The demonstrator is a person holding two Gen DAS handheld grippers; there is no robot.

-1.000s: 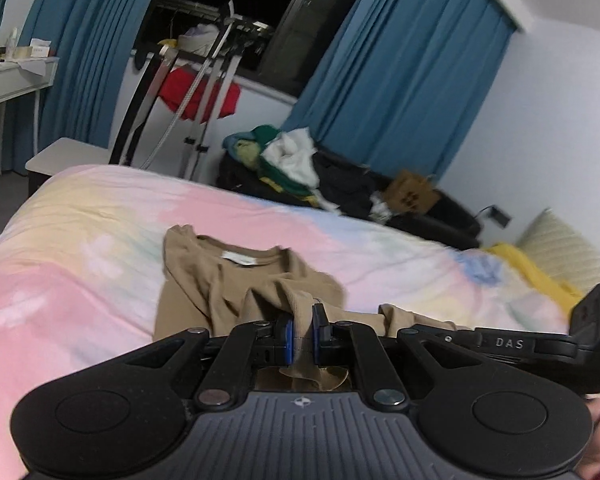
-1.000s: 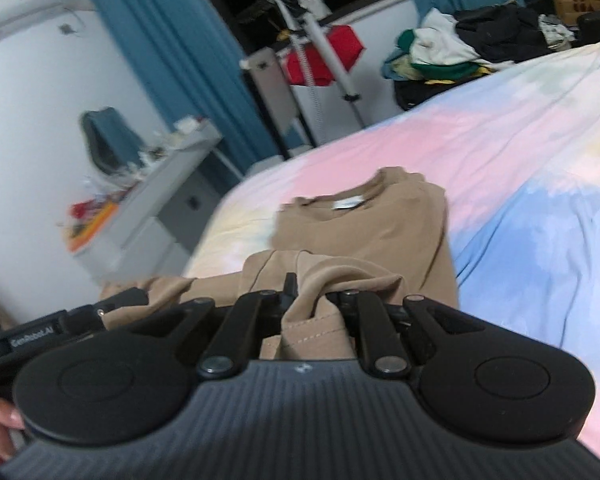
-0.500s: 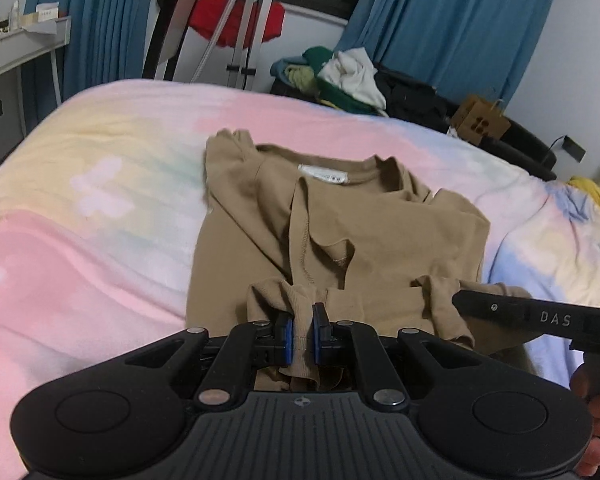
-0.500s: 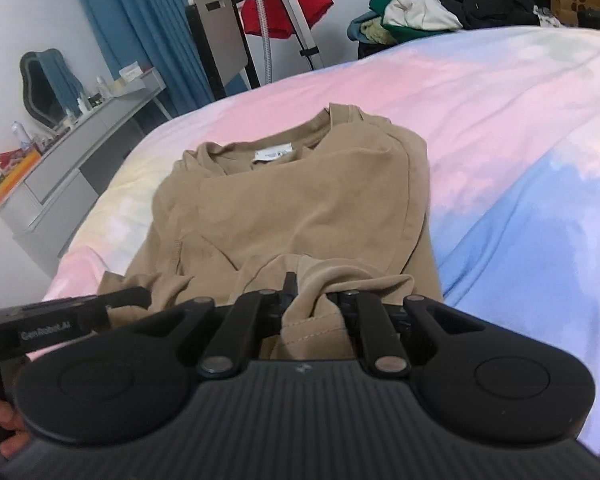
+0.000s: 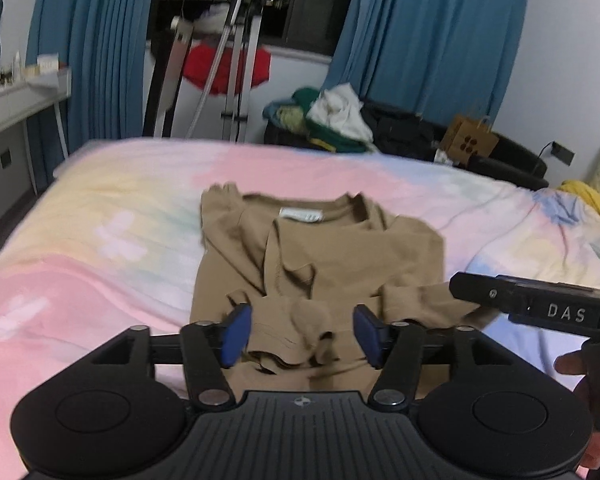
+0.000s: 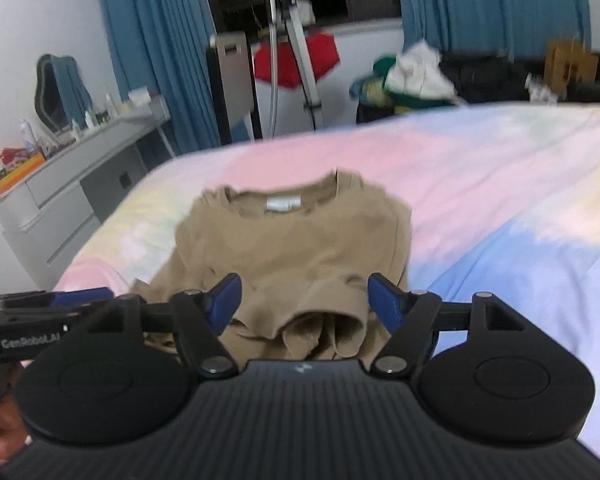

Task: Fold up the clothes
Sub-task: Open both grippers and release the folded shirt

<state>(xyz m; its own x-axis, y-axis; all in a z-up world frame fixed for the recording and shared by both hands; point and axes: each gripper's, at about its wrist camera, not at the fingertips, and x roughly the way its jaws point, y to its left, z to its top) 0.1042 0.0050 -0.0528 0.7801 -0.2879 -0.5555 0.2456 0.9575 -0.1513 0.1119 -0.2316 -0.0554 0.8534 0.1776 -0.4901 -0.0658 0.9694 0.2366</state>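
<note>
A tan long-sleeved shirt (image 5: 332, 256) lies on the pastel bedspread (image 5: 100, 240), collar with white label at the far end, sleeves folded in over the body. Its bunched near hem lies between the fingers of both grippers. My left gripper (image 5: 302, 332) is open, blue pads apart on either side of the hem. My right gripper (image 6: 304, 300) is also open over the shirt (image 6: 300, 240), and shows at the right of the left wrist view (image 5: 540, 304). The left gripper shows at the left of the right wrist view (image 6: 40, 320).
A pile of clothes (image 5: 328, 120) and a dark sofa (image 5: 460, 144) stand behind the bed. A clothes rack with a red garment (image 5: 224, 68) stands by the window. A grey dresser (image 6: 68, 160) lines the left wall. A yellow item (image 5: 592, 200) lies at the right bed edge.
Both grippers have opened and let go of the shirt's hem, which now lies bunched on the bed. The hem was carried forward over the shirt before release.
</note>
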